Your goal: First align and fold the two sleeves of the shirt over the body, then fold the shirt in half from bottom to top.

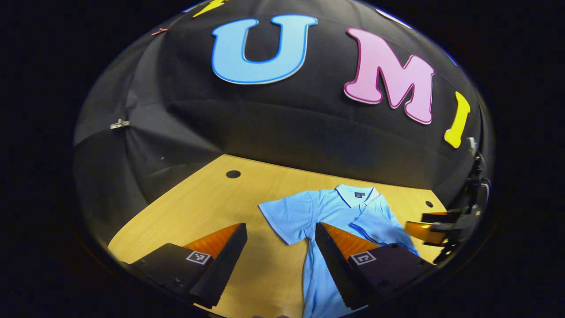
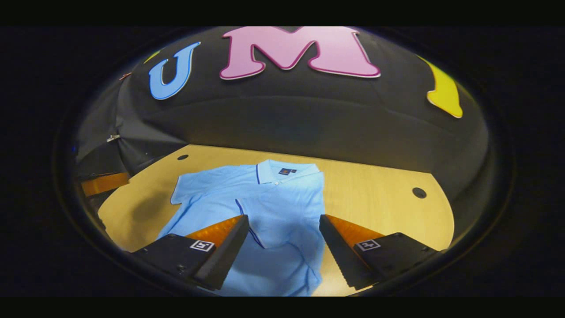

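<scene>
A light blue polo shirt (image 1: 335,212) lies face up on the wooden table (image 1: 212,207), collar toward the wall. In the right gripper view the shirt (image 2: 282,194) has one sleeve (image 2: 254,223) folded over the body, its dark-trimmed hem lying diagonally. The other sleeve (image 1: 284,216) lies spread flat on the wood. My left gripper (image 1: 280,229) hovers open above that spread sleeve, holding nothing. Over the shirt's body my right gripper (image 2: 283,221) also stands open and holds nothing. It shows too as the right gripper (image 1: 430,226) at the far right of the left gripper view.
The table (image 2: 379,198) has round cable holes (image 1: 233,174) (image 2: 419,192) near its back corners. Black cloth walls close it in behind and at the left. The left gripper (image 2: 103,183) shows at the left edge of the right gripper view.
</scene>
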`<state>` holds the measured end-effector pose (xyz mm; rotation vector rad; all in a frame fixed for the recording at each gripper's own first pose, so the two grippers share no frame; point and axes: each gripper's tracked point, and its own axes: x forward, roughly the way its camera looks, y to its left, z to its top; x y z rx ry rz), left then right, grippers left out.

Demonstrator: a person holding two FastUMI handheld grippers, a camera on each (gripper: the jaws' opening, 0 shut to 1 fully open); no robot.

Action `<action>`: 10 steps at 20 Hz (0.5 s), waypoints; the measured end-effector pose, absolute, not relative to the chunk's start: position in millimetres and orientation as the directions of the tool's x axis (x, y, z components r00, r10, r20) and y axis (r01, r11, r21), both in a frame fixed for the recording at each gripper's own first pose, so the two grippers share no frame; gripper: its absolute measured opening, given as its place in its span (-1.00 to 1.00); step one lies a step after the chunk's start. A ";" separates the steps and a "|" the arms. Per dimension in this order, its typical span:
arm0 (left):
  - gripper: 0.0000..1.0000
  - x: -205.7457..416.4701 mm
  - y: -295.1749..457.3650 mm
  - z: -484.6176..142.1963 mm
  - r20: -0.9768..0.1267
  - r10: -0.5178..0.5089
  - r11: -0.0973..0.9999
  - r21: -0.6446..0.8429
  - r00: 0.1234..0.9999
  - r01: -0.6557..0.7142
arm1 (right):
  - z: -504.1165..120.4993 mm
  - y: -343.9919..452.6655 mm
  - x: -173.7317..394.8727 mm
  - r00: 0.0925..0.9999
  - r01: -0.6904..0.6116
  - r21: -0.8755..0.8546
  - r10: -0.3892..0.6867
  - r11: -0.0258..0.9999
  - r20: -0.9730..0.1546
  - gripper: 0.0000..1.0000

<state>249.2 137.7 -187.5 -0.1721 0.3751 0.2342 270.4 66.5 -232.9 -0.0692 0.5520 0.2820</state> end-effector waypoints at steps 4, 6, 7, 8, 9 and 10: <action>0.92 323.1 150.7 -230.6 -0.421 0.153 0.971 -0.105 0.894 -0.216 | -220.6 25.8 245.8 0.844 -0.242 -0.022 0.200 0.970 -0.498 0.99; 0.98 356.0 165.6 -251.8 -0.434 0.170 0.967 -0.100 0.885 -0.235 | -213.5 5.3 237.4 0.867 -0.201 -0.033 0.162 0.979 -0.470 0.99; 0.98 366.1 171.6 -264.5 -0.458 0.173 0.966 -0.093 0.872 -0.240 | -212.4 -3.8 233.3 0.876 -0.177 -0.019 0.148 0.984 -0.459 0.90; 0.97 373.5 171.8 -277.1 -0.483 0.160 0.969 -0.089 0.861 -0.231 | -213.2 -11.2 231.3 0.881 -0.151 0.001 0.136 0.988 -0.453 0.99; 0.98 378.8 177.8 -286.4 -0.498 0.170 0.970 -0.066 0.850 -0.233 | -216.8 -19.5 228.8 0.886 -0.126 0.020 0.121 0.992 -0.447 0.99; 0.98 385.8 184.4 -296.5 -0.504 0.182 0.972 -0.040 0.844 -0.233 | -222.4 -29.4 225.9 0.889 -0.098 0.027 0.100 0.995 -0.446 0.99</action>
